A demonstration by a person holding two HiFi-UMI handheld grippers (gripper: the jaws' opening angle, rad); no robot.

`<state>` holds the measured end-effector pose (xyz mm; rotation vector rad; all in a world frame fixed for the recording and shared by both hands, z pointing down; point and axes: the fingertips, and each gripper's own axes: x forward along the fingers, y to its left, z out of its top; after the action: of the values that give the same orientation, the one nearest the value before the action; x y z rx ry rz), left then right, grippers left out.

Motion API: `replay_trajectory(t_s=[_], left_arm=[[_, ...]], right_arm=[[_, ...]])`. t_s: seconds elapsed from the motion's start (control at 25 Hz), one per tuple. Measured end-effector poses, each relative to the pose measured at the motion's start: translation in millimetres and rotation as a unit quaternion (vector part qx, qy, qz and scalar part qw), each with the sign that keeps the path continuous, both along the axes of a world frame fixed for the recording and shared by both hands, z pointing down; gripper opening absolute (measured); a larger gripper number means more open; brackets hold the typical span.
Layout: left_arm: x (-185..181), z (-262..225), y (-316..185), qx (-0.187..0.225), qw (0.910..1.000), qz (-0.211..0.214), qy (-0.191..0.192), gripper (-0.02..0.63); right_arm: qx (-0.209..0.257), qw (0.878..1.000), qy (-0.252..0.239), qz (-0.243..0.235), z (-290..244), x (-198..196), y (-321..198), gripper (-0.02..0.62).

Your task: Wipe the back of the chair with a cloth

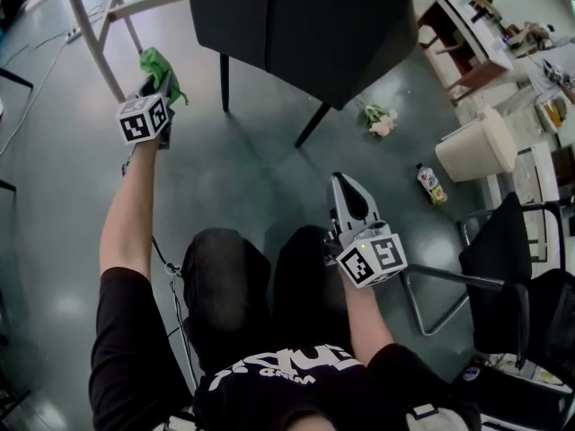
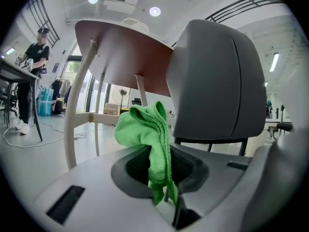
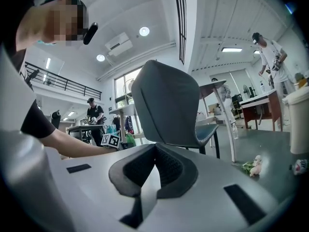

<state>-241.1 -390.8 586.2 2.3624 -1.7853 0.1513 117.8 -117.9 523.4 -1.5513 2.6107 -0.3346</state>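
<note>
**Chair, tongs and cloth before the wipe.** The grey chair (image 1: 296, 25) stands just ahead of me, its back facing my tongs. My left tongs (image 1: 162, 81) are clamped on the green cloth (image 1: 158, 62). It bunches above the jaws and hangs between them, near the chair's back but apart from it. My right tongs (image 1: 344, 180) are closed on nothing, low by my knees. To wipe well, I judge I should raise the left tongs, press the loose bunch flat against the back and stroke across it, keeping the jaw tips off the shell. Count: one chair to wipe, two tongs, one cloth. On the floor are one bottle (image 1: 432, 184) and one flower (image 1: 381, 120).
</note>
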Motion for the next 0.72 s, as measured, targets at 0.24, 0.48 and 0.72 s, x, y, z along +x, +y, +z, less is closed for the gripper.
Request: replay_trajectory(t_s=[0.24, 0.48, 0.72], left_arm=[[46.0, -8.3, -21.7, 0.002, 0.9986, 0.041, -0.032, 0.063], [117.0, -15.3, -17.0, 0.020, 0.9911, 0.121, -0.051, 0.063], [182.9, -26.5, 5.8, 0.047, 0.9790, 0.192, -0.051, 0.063]], right_arm=[[-0.003, 1.000, 0.008, 0.008, 1.8, 4.8, -1.2, -0.003], [-0.007, 1.000, 0.012, 0.013, 3.7, 8.8, -1.0, -0.003], [-0.010, 1.000, 0.008, 0.013, 6.5, 8.7, 0.3, -0.003]])
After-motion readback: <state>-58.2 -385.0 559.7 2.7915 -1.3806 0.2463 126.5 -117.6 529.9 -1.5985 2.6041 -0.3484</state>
